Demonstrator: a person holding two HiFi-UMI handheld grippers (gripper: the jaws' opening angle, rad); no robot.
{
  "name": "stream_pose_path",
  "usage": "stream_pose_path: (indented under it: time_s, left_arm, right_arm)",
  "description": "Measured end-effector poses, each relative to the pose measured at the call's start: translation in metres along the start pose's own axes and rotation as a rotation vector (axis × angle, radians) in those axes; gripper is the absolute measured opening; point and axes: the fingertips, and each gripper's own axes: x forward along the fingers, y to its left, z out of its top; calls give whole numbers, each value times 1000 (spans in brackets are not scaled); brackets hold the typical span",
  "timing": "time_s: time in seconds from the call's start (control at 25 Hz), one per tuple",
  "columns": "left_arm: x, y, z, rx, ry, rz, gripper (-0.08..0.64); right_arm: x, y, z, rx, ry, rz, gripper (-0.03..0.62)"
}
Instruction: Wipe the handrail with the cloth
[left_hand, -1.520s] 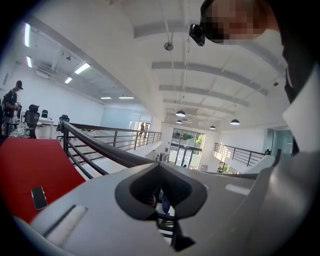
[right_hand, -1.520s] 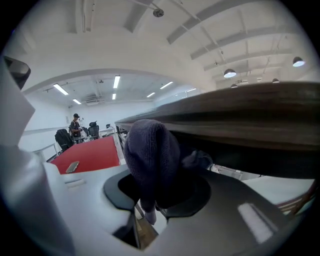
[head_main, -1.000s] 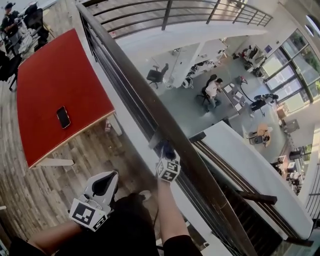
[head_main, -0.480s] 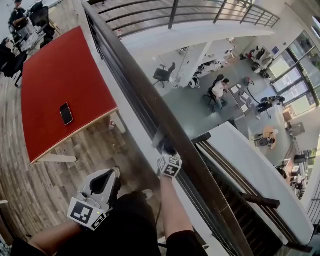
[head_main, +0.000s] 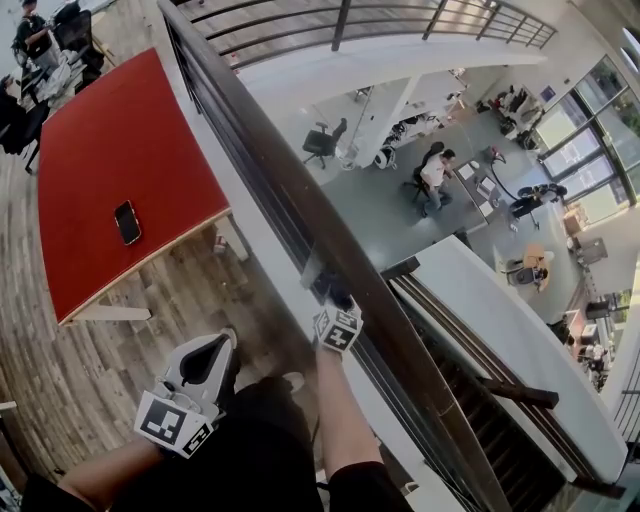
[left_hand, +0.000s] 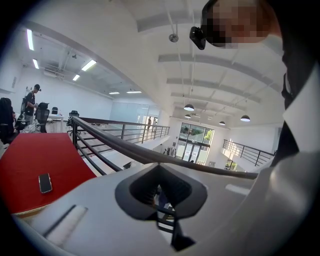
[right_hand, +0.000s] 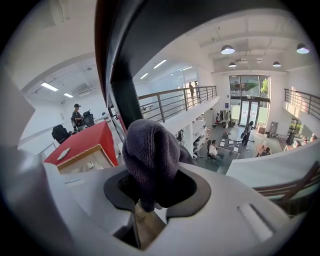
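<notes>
Cloth (right_hand: 150, 160), a grey knitted wad, sat pinched between the closed fingers of the right gripper (right_hand: 152, 195). It bulged out past the fingertips and filled the recess between them. Just ahead of and above those fingers rose the dark handrail (right_hand: 120, 75).

From the head view the right gripper (head_main: 336, 300) lay against the near side of the handrail (head_main: 290, 200), and the cloth (head_main: 313, 272) at its fingertips seemed to meet the rail's edge. Ahead of the fingers the rail ran on as one long unbroken edge toward a far corner, with thinner bars (left_hand: 96, 153) below it. Behind the fingers it carried on past the person's forearm. To the right of the fingers, beyond the rail, the floor dropped away to an open lower level (head_main: 400, 215).

The left gripper (head_main: 205, 368) hung well apart, to the left of and behind the right fingers, over wooden floor (head_main: 60, 370). Its own fingers were pressed together with nothing between them. Farther left of both, a red table (head_main: 120, 160) carrying a phone (head_main: 126, 222) stood clear of the rail, with a strip of floor between.
</notes>
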Motion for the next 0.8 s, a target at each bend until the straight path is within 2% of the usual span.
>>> stream_pose_path:
  time_s: [0.16,0.4,0.8]
  left_arm:
    - [-3,5,-5,-14,2,0,0]
    - [22,-2,1,16,-2,-57,0]
    - [53,-56,-8,46,10,-181,0]
  right_arm:
    - [-6,-4,-6,15,0,-24,109]
    - [-14,-15,-9,38,8,-53,109]
    - [-33,-30,-16,94,17,-98,109]
